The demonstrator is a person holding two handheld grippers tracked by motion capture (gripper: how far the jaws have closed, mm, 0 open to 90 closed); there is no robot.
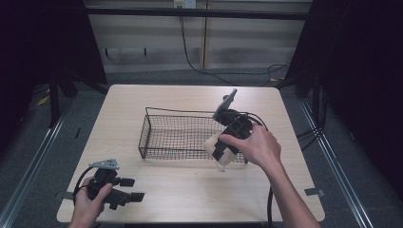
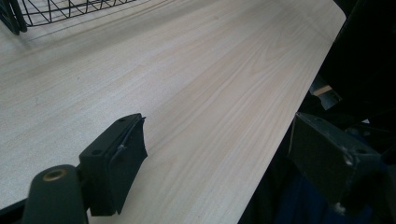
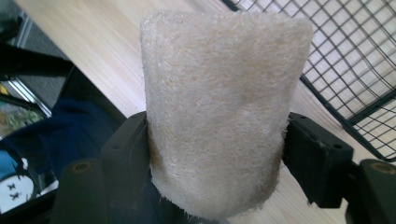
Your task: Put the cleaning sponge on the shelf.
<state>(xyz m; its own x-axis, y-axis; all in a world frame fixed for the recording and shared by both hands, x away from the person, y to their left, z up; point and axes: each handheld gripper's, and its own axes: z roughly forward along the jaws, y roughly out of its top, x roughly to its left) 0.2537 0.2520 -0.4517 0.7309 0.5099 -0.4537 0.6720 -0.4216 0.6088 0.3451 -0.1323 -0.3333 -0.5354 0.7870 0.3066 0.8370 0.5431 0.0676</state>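
A beige, fuzzy, loofah-like sponge (image 3: 217, 112) stands between the two black jaws of my right gripper (image 3: 217, 154), which is shut on its lower part. In the high view my right gripper (image 1: 219, 151) holds the sponge (image 1: 211, 142) at the front right corner of a black wire basket (image 1: 161, 135) in the table's middle. My left gripper (image 1: 134, 189) rests near the table's front left corner, open, with nothing between its fingers (image 2: 116, 161).
The light wooden table (image 1: 190, 190) has bare room in front of the basket. Its front edge (image 2: 280, 135) runs close under my left gripper. Cables trail over the table's right side and the floor behind. Dark curtains flank both sides.
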